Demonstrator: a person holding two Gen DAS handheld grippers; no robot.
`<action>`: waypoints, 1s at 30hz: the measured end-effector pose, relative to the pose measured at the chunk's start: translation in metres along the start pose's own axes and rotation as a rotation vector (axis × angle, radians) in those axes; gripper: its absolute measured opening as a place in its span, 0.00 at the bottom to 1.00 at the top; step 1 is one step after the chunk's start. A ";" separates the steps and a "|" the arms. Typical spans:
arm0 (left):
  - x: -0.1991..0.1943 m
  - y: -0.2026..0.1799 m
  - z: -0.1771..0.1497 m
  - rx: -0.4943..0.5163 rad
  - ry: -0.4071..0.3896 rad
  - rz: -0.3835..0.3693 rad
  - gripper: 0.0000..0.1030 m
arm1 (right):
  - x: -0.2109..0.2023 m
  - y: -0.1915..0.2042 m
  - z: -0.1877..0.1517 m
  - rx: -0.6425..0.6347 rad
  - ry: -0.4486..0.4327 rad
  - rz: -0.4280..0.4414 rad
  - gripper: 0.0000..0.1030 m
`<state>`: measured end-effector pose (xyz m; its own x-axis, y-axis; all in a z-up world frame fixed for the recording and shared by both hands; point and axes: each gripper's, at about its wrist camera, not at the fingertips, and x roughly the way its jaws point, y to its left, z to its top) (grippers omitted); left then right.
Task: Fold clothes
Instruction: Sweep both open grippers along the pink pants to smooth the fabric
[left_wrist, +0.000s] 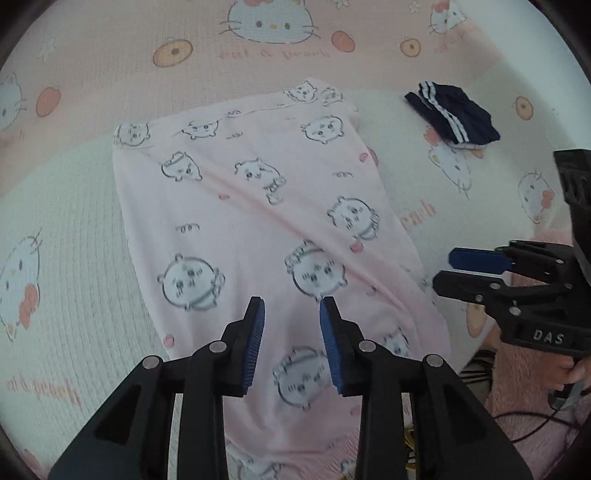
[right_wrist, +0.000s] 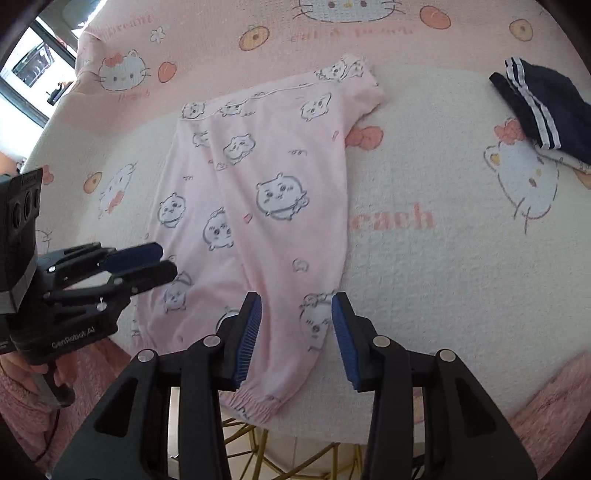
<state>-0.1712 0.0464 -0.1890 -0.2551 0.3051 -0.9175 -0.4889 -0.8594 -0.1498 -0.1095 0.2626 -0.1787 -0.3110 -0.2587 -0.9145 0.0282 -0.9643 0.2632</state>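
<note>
Pink trousers (right_wrist: 258, 206) printed with cartoon faces lie flat on the tabletop (right_wrist: 424, 280), which is draped in a pink-and-white cat-print cover; the waistband is at the far end and an elastic cuff (right_wrist: 255, 406) hangs at the near edge. The left tool (left_wrist: 291, 332) hovers over the lower part of the trousers, its blue pads (left_wrist: 255, 354) parted and gripping nothing. The right tool (right_wrist: 295, 332) hangs above the cuff end, jaws likewise released, cloth visible beneath the gap but not pinched. A folded dark garment (right_wrist: 546, 110) with white stripes sits well apart at the far right.
</note>
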 end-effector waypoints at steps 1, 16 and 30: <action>0.005 0.003 0.010 -0.001 -0.003 0.023 0.32 | 0.000 0.000 0.006 -0.021 -0.005 -0.030 0.39; 0.031 0.049 0.009 0.195 0.118 0.159 0.36 | 0.075 -0.004 0.089 -0.279 -0.032 -0.206 0.44; 0.046 0.067 0.052 0.126 -0.002 0.051 0.58 | 0.058 -0.025 0.126 -0.201 -0.060 -0.163 0.46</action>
<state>-0.2586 0.0243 -0.2219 -0.2840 0.2631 -0.9220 -0.5761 -0.8155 -0.0552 -0.2477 0.2791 -0.2001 -0.3829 -0.1006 -0.9183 0.1591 -0.9864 0.0417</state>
